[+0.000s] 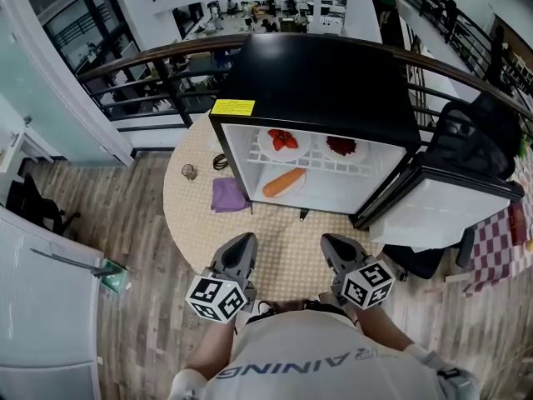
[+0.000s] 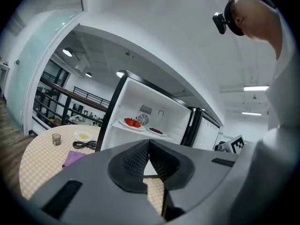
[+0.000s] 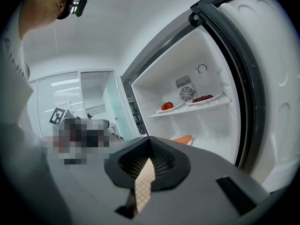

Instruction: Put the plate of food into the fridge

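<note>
A black mini fridge (image 1: 325, 82) stands on the round table (image 1: 291, 248) with its door (image 1: 441, 202) swung open to the right. On its upper shelf sit a plate of strawberries (image 1: 283, 140) (image 2: 132, 123) (image 3: 167, 106) and a plate of dark red berries (image 1: 341, 147) (image 2: 156, 131) (image 3: 202, 98). Below them lies a carrot on a plate (image 1: 284, 182) (image 3: 182, 138). My left gripper (image 1: 239, 252) (image 2: 148, 142) and right gripper (image 1: 336, 252) (image 3: 150, 140) hover over the table's near edge, in front of the fridge. Both are shut with nothing between the jaws.
Left of the fridge the table holds a purple cloth (image 1: 226, 195) (image 2: 72, 157), a small glass (image 1: 189, 172) (image 2: 56, 138), a coiled black cable (image 1: 221, 162) (image 2: 85, 145) and a small dish (image 2: 84, 136). A black chair (image 1: 475, 136) stands behind the open door.
</note>
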